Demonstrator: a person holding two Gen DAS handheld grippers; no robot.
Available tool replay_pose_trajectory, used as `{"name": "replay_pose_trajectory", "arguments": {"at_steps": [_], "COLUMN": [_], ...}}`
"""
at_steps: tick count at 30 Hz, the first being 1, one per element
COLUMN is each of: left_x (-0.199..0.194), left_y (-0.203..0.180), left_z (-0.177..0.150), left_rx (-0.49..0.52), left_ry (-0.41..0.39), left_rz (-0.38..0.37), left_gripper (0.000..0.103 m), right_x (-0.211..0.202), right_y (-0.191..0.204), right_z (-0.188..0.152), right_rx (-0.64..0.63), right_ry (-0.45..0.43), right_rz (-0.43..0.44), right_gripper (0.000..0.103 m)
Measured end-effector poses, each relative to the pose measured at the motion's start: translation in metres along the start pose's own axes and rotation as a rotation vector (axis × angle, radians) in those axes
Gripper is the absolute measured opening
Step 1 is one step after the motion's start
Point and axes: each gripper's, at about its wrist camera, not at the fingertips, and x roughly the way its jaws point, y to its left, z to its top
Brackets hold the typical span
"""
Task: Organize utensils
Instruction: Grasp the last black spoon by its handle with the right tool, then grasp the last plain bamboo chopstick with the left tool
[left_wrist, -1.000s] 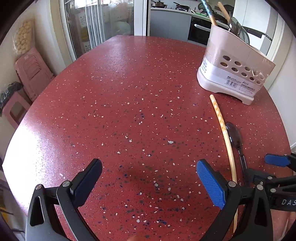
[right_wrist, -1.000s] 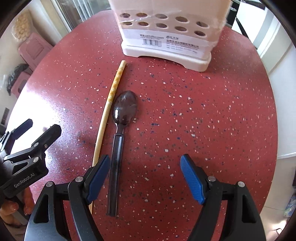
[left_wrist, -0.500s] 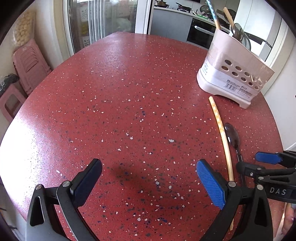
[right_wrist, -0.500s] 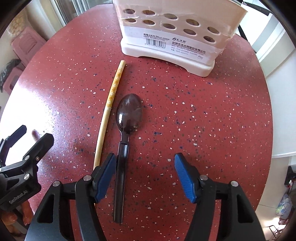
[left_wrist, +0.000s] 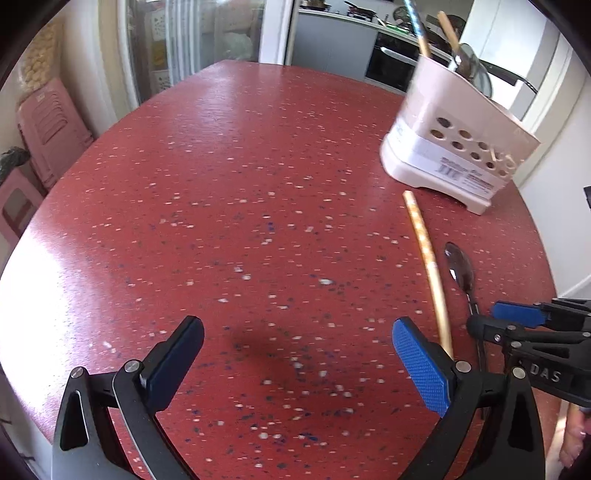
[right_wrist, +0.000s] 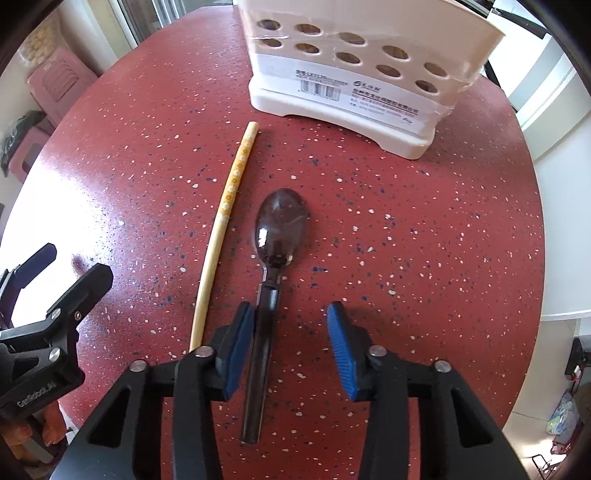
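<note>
Spoon (right_wrist: 280, 229): dark, lying flat on the red speckled table (right_wrist: 424, 240) near its right edge, bowl toward the holder, handle toward the camera.
Right gripper (right_wrist: 290, 343): pointing steeply down over the spoon handle; its jaws have just been closing, and the handle lies between them — against the left pad, clear of the right one, so not pinched.
Chopstick (right_wrist: 225, 206): pale with a yellow patterned end, just beside the spoon on its left, apart from it.
Holder (right_wrist: 354, 70): white perforated utensil holder at the table's far right edge; utensils stand in it, though motion blur in the left wrist view makes them hard to name.
Left gripper (left_wrist: 297, 363): jaws spread wide over bare table near the front edge — nothing between them.
</note>
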Motion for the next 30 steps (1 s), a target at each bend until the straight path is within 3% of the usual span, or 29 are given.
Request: {"name": "replay_pose_trajectory", "arguments": {"at_steps": [5,15,25,30], "left_x": [0.003,0.026,0.036,0.039], "left_y": [-0.024,-0.068,-0.096,-0.1], "left_z": [0.005,0.017,0.028,0.032], "left_rx": [0.039,0.102,0.198,0.197], "left_ry": [0.02,0.096,0.095,0.106], "left_rz": [-0.03,-0.062,0.046,0.051], "left_gripper": [0.103,0.103,0.103,0.103], "right_x": [0.001,-0.005,-0.005,-0.008], "right_y": [-0.017,-0.06,-0.098,-0.107], "right_z": [0.003,-0.01,-0.025,-0.031], "right_rx": [0.028,0.096,0.128,0.124], "right_ry": [-0.013,-0.053,-0.069,-0.075], "right_rz": [0.015,0.129,0.161,0.175], "right_gripper": [0.012,0.012,0.012,0.012]}}
